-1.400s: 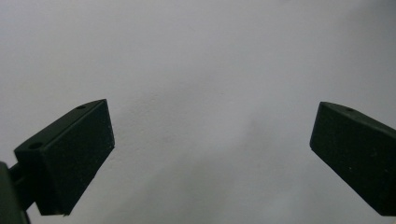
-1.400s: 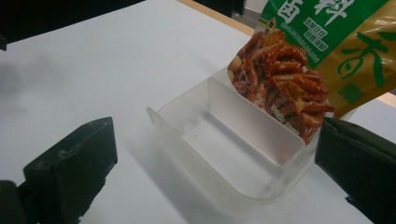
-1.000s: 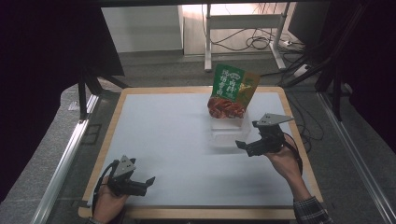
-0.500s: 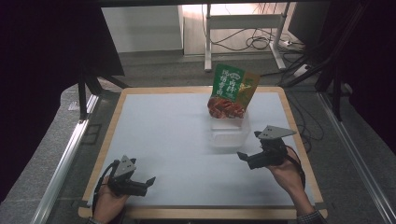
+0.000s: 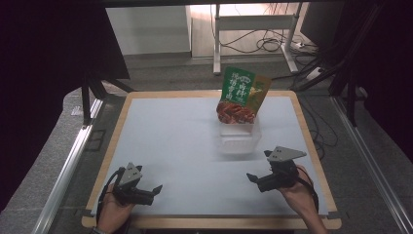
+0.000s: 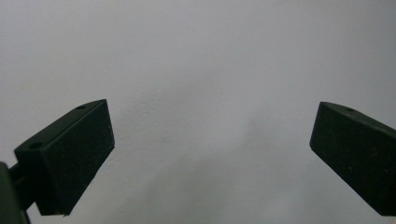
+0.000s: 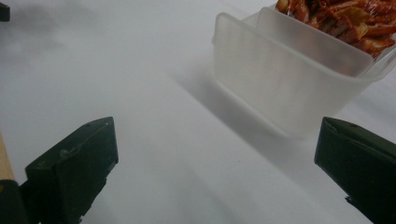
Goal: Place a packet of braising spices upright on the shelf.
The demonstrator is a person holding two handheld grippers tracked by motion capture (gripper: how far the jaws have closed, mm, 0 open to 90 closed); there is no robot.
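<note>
Green printed food packet (image 5: 241, 95) with red dish picture, in translucent white plastic tub (image 5: 238, 138); pale grey mat (image 5: 175, 146), light wood border.

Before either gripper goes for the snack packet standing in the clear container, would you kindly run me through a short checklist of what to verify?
1. Left gripper open and empty: ok, its jaws stand wide apart over bare white mat in the left gripper view.
2. Right gripper open and empty: ok, nothing sits between its jaws.
3. Clear container upright on the white mat: ok.
4. Snack packet seated in the container: ok, it stands in it, leaning toward the far side.
5. Path from the right gripper to the container free: ok, bare mat lies between them.
6. Packet sealed: cannot tell.
</note>
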